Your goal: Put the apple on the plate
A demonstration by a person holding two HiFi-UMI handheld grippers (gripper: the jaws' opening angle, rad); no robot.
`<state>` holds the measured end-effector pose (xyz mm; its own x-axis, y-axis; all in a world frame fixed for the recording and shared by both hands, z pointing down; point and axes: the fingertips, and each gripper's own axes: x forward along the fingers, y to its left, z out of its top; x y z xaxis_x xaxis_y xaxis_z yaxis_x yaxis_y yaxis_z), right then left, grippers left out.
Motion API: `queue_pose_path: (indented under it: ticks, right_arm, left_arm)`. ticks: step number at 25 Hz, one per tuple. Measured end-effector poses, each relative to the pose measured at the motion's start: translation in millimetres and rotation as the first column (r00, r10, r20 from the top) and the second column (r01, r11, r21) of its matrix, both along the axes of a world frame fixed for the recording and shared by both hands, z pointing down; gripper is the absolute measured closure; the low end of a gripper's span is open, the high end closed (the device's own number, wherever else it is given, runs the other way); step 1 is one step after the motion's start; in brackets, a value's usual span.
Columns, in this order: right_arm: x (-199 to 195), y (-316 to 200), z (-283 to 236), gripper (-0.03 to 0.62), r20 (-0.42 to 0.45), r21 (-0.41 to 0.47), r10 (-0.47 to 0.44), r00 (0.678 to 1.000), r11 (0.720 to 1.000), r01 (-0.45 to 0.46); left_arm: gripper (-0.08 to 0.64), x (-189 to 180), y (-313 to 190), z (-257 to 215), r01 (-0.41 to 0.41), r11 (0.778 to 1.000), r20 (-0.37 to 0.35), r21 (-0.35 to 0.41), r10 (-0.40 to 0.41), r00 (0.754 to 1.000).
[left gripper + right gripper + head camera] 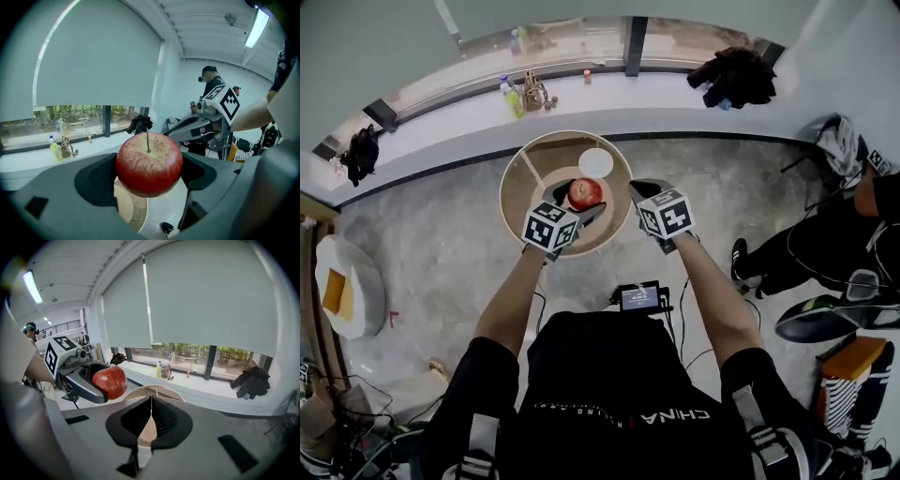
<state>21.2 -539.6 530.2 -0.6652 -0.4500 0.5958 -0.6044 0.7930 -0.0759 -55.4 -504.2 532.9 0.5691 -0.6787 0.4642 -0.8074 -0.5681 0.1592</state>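
A red apple (586, 192) (149, 163) is gripped between the jaws of my left gripper (579, 199) (150, 173), stem up. I hold it in the air over a round wooden table (536, 187). A small white plate (595, 162) lies on the far part of that table, just beyond the apple. My right gripper (639, 189) (151, 416) is beside the left one at about the same height, its jaws shut together with nothing between them. In the right gripper view the apple (109, 381) shows to the left, in the left gripper (89, 380).
A long windowsill at the back carries bottles (514, 98), a small bag (534, 92) and a black jacket (733, 75). A person (825, 244) sits at the right. A screen device with cables (639, 298) lies on the floor by my feet. At the left stands a white round seat (347, 286).
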Motion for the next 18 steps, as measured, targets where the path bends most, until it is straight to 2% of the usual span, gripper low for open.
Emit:
queue_pose_path:
  ticks: [6,11,18]
  right_arm:
    - [-34,-28,9,0.560,0.000,-0.003,0.050,0.999,0.999,-0.050]
    - [-57,-38,11,0.560,0.009,-0.024,0.063,0.998,0.998,-0.063]
    - [-39,-62,24,0.560,-0.004,-0.048,0.094,0.996,0.994,-0.094]
  left_arm:
    - [0.172,-35,-30,12,-0.018,1.000,0.015,-0.023,0.018,1.000]
    - [0.172,-59,-51,19,-0.066,0.997,0.046,-0.044,0.068,0.997]
    - [0.173,-45,-76,31,-0.104,0.993,0.043,-0.064,0.107,0.993]
